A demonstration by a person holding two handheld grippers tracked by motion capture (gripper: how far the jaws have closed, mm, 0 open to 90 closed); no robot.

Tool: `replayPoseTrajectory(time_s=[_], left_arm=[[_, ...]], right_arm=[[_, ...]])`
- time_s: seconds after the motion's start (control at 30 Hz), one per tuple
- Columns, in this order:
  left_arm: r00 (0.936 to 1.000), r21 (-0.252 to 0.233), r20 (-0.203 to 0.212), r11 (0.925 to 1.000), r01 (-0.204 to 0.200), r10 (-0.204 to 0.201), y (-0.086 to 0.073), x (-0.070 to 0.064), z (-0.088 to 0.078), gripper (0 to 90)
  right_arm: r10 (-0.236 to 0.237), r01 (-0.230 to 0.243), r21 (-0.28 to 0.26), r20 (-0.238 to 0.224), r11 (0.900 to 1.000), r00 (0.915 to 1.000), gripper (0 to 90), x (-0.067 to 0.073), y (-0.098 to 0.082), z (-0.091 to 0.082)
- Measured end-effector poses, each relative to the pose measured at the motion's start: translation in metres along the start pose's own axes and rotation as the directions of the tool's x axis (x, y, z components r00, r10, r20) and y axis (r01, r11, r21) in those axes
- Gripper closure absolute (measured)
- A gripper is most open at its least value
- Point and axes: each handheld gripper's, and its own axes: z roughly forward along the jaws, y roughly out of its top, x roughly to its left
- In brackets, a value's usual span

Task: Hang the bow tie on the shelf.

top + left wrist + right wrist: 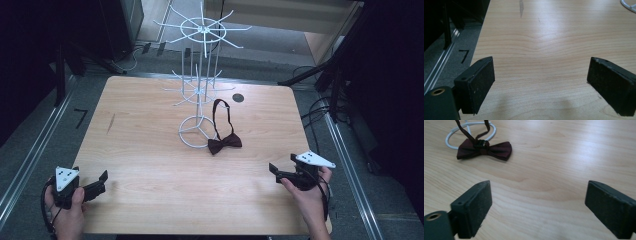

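Holding both grippers wide apart and empty, we are keeping the left gripper (102, 181) and right gripper (274, 171) near the table's (150, 150) front corners; the maroon bow tie (224, 143) is lying against the white wire rack's (200, 75) base ring, and a "7" (80, 117) is marking the floor.

In the right gripper view the bow tie's strap (461, 126) and the white rack's base ring (451, 135) run off the top edge.
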Motion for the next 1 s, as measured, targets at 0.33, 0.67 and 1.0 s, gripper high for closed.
replayPoseTrajectory(time_s=[0.33,0.67,1.0], left_arm=[[0.9998,0.003,0.022,1.0000,0.001,-0.001,0.000,0.001,0.000,8.4],[0.9994,-0.001,0.034,1.0000,0.000,0.000,0.000,0.002,-0.001,8.4],[0.9994,0.001,0.034,1.0000,-0.005,0.005,0.000,0.001,0.000,8.4]], right_arm=[[0.087,-0.087,-0.008,0.023,0.996,0.9959,0.0,-0.026,-0.035,-0.017],[0.119,-0.118,-0.024,0.055,0.993,0.9913,0.0,-0.037,-0.061,-0.030],[0.197,-0.190,-0.071,0.095,0.979,0.9759,3.0,-0.049,-0.081,-0.055]])
